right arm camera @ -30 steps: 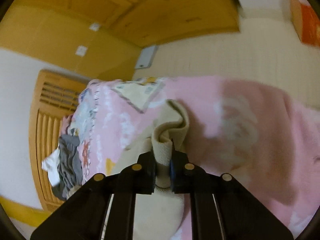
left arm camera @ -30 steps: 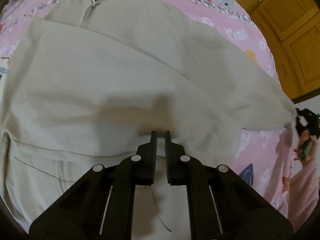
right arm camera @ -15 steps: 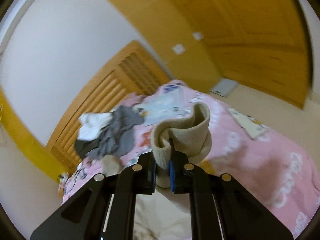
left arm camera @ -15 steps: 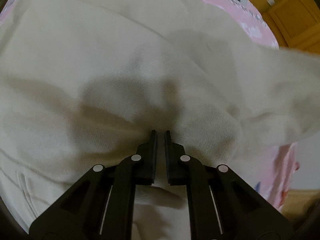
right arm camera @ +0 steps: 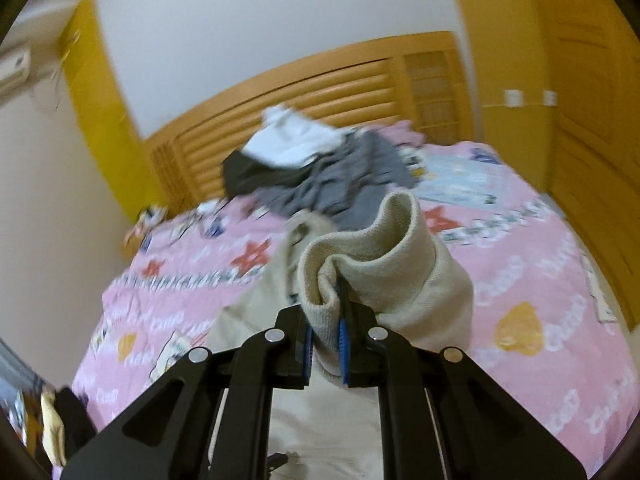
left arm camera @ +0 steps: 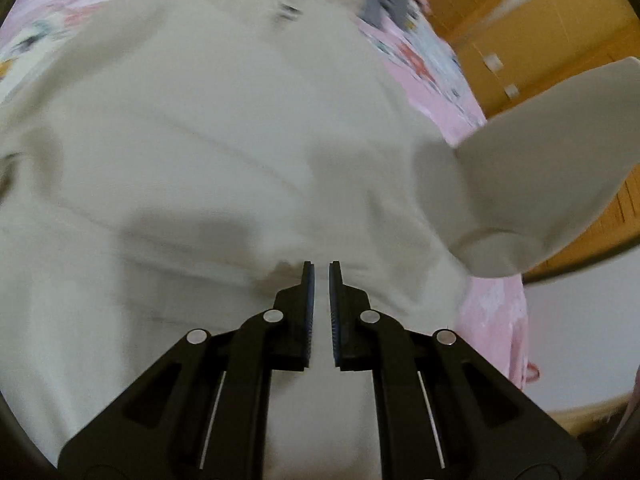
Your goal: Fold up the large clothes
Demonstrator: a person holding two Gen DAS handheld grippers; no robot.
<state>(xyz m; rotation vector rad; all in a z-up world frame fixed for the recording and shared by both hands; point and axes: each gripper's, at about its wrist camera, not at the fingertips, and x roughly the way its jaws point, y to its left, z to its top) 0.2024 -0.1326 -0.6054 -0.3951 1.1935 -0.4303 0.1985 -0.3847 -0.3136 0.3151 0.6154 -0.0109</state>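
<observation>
A large cream sweatshirt (left arm camera: 224, 152) lies spread on the pink bedspread (left arm camera: 424, 76) and fills the left wrist view. My left gripper (left arm camera: 321, 270) hovers low over its middle with the jaws nearly closed and nothing between them. One sleeve (left arm camera: 532, 168) is lifted off the bed at the right. My right gripper (right arm camera: 326, 312) is shut on the ribbed cuff (right arm camera: 384, 264) of that sleeve and holds it up above the bed.
A pile of grey, black and white clothes (right arm camera: 320, 168) lies near the slatted wooden headboard (right arm camera: 304, 100). Wooden wardrobe doors (right arm camera: 592, 128) stand at the right. The pink bedspread (right arm camera: 520, 280) extends to the right of the sweatshirt.
My right gripper has swung the cuff up and around from the bed's edge toward the headboard. The sleeve has risen off the bed. My left gripper has shifted over the sweatshirt's body.
</observation>
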